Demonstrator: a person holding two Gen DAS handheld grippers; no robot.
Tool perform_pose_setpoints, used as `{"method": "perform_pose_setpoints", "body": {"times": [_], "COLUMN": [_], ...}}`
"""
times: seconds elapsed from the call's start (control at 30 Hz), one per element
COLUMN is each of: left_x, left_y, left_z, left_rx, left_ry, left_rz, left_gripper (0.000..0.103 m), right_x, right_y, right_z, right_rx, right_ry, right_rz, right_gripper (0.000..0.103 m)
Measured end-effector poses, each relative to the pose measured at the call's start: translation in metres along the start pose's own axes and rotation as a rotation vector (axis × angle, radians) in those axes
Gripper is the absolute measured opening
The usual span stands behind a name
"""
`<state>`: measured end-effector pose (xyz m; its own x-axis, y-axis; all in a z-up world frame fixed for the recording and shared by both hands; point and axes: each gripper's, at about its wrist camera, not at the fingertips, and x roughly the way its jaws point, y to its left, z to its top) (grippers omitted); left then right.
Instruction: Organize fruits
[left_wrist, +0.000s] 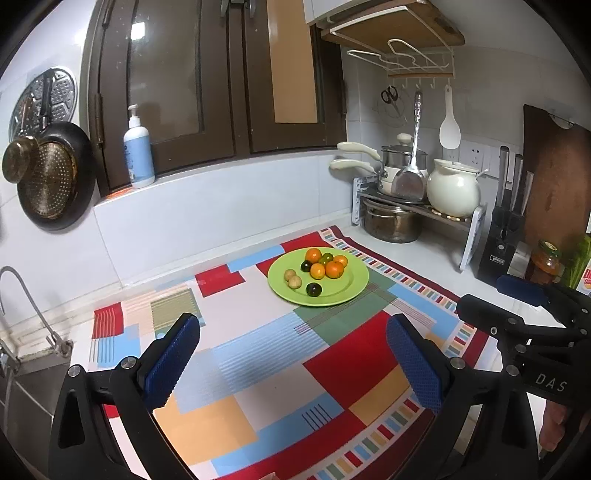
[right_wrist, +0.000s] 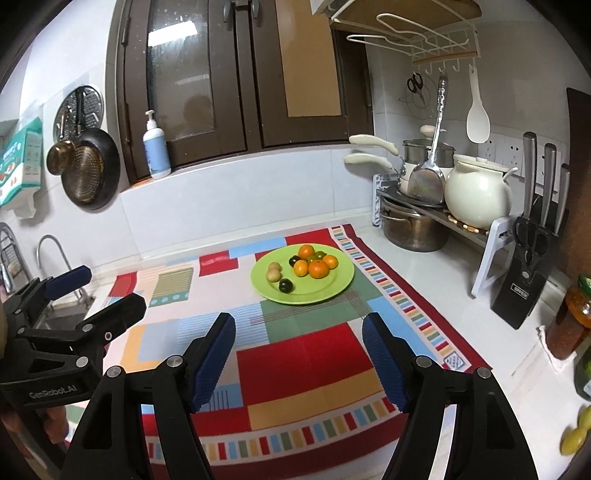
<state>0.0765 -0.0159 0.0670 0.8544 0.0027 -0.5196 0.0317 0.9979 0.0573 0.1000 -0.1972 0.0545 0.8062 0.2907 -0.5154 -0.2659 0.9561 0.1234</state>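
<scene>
A green plate (left_wrist: 343, 291) of small fruit sat toward the back of a patchwork cloth (left_wrist: 258, 354) spread over the white counter (left_wrist: 413, 254), with both claws held above the near half of the cloth and well short of the plate. The left claw (left_wrist: 293, 356) stood released, its ribbed blue pads wide apart with nothing between them; the right claw (right_wrist: 299, 356) was likewise parted and empty. Nothing lay on the cloth between the claws and the plate.

On the smooth, round plate, glossy oranges (left_wrist: 334, 268) clustered with a greenish fruit at the far side, two pale tan round fruits (left_wrist: 294, 281) sat at the left, and a dark, shiny one (left_wrist: 313, 289) lay alone nearest the claws, a second dark one beside the cluster.

To the right, a small rack (right_wrist: 491, 236) carried a cream ceramic pot (right_wrist: 478, 192) and stacked steel pans, with a metal stockpot (right_wrist: 412, 230) beneath it. A black knife block (right_wrist: 524, 273) stood just beyond the rack, and a jar with an orange filling (right_wrist: 570, 317) nearer the edge. A pump bottle (left_wrist: 138, 155) rested on the sill of the dark-framed window, perforated brass strainers and a black pan (left_wrist: 55, 177) hung on the tiled wall at the left, and a curved tap (left_wrist: 26, 295) rose over the steel sink.
</scene>
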Motion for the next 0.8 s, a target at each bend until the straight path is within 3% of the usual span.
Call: {"method": "perform_pose_setpoints", "body": {"times": [0.8], "left_x": [-0.033], "left_y": [-0.007], "left_z": [-0.011], "left_rx": [-0.009], "left_ry": [-0.021], "left_rz": [0.038], "left_gripper": [0.103], "right_x": [-0.030], "right_y": [0.001], "right_z": [-0.015], "right_rx": [-0.009], "right_ry": [-0.007], "right_rz": [0.033], "right_gripper": [0.072]}}
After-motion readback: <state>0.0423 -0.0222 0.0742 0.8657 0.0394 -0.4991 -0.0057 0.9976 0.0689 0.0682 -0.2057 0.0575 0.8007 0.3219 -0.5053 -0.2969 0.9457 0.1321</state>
